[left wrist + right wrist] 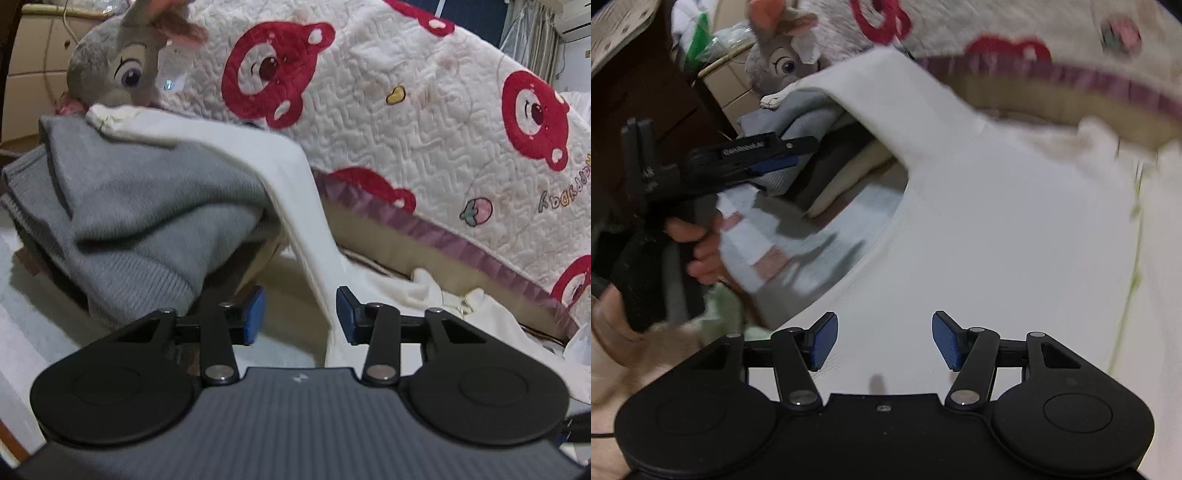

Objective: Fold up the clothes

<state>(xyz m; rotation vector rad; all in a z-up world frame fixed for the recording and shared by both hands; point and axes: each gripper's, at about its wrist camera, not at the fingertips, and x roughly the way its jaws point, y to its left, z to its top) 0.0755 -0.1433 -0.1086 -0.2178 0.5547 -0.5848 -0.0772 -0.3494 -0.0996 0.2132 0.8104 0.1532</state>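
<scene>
Left wrist: my left gripper (300, 315) has its jaws apart, nothing clamped. The white garment (280, 177) drapes off the grey sweater (147, 206) and runs down past them. Risk: a pull drags the sweater pile over.

Right wrist: my right gripper (884, 341) is tilted down over the garment, jaws wide and empty. Risk: a blurred approach pinches two layers.

A home bedroom: a bed under a quilted white cover (424, 122) printed with red bears, a grey plush rabbit (118, 70) propped against it, a cream drawer unit (33, 59) behind, and curtains (535, 40) with an air conditioner (574, 22).
</scene>
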